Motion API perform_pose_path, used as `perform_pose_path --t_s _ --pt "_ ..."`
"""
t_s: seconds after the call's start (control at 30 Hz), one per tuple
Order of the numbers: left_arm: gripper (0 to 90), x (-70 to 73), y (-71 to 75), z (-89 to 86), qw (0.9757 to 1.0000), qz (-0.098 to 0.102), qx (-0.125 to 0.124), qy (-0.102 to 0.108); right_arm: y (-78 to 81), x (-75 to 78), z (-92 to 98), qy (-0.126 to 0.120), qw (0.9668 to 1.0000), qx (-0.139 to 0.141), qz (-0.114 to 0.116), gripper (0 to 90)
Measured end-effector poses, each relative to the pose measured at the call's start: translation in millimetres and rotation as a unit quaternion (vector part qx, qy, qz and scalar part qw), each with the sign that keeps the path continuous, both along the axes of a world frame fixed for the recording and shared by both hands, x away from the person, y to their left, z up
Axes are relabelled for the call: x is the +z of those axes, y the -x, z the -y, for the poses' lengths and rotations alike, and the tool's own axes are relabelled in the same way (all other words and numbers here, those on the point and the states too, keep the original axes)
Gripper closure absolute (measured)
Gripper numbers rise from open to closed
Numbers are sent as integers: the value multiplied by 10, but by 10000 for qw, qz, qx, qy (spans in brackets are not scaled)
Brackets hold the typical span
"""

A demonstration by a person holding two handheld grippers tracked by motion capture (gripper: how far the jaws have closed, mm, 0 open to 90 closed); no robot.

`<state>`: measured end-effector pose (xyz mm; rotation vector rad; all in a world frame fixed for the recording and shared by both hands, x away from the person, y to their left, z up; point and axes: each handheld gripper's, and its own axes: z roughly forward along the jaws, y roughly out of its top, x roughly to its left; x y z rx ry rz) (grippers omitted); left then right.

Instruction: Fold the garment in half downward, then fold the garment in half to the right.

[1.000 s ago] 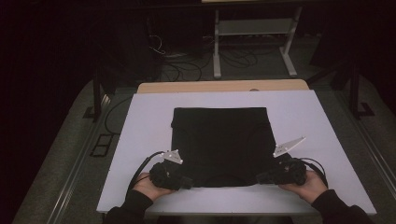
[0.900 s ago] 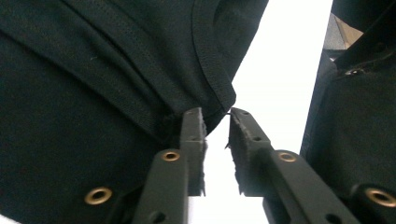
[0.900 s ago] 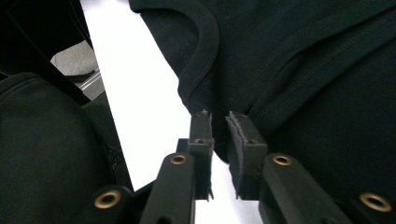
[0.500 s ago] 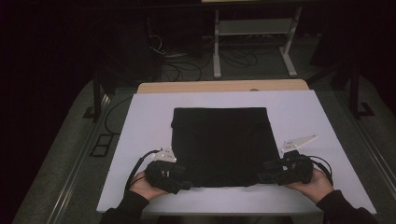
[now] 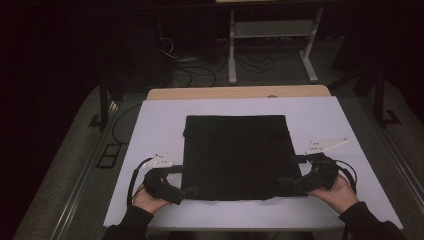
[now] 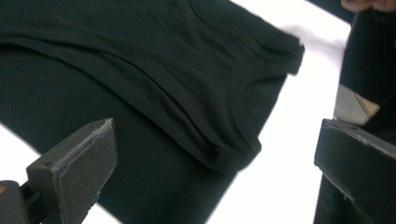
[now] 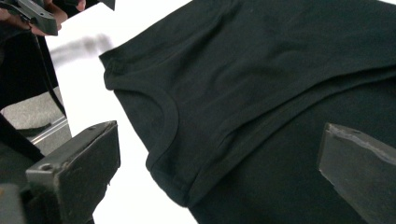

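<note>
A black sleeveless garment [image 5: 235, 155] lies folded flat in the middle of the white table [image 5: 160, 120]. My left gripper [image 5: 189, 191] hovers at its near left corner and my right gripper [image 5: 282, 184] at its near right corner. Both have just been opening their jaws, which now stand wide apart with nothing pinched between them. In the left gripper view the gripper [image 6: 215, 163] looks down on the garment [image 6: 140, 70] and its armhole seam. The right gripper [image 7: 219, 163] looks over the same cloth [image 7: 280, 70] from the other side.
The white table top has bare margins left, right and beyond the garment. A wooden edge [image 5: 240, 92] runs along its far side. Behind it stand a metal rack [image 5: 272, 30] and cables on the dark floor. The other hand's gripper [image 7: 32, 14] shows at the right gripper view's top left.
Both grippers have opened and let go of the garment's near edge. The hands have lifted a little and drawn outward toward the table's sides. The garment stays flat.
</note>
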<state>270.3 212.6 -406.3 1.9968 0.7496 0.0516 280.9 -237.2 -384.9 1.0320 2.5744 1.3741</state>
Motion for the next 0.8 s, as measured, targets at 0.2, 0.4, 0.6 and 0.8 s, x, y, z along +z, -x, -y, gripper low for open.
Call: perform_pose_path --t_s 0.2,0.4,0.6,0.8 --pt "0 -20 25 -82 9998 154 144 2 -38 86 -55 56 9998 -39 178 0" --pt "0 -31 46 -132 9995 236 224 1 -157 172 -149 69 9996 -23 277 0" --pt "0 -48 74 -189 9989 335 319 31 -315 256 -293 65 9993 29 356 0" --pt "0 -60 101 -245 9978 476 456 70 -466 319 -465 155 9991 132 381 0"
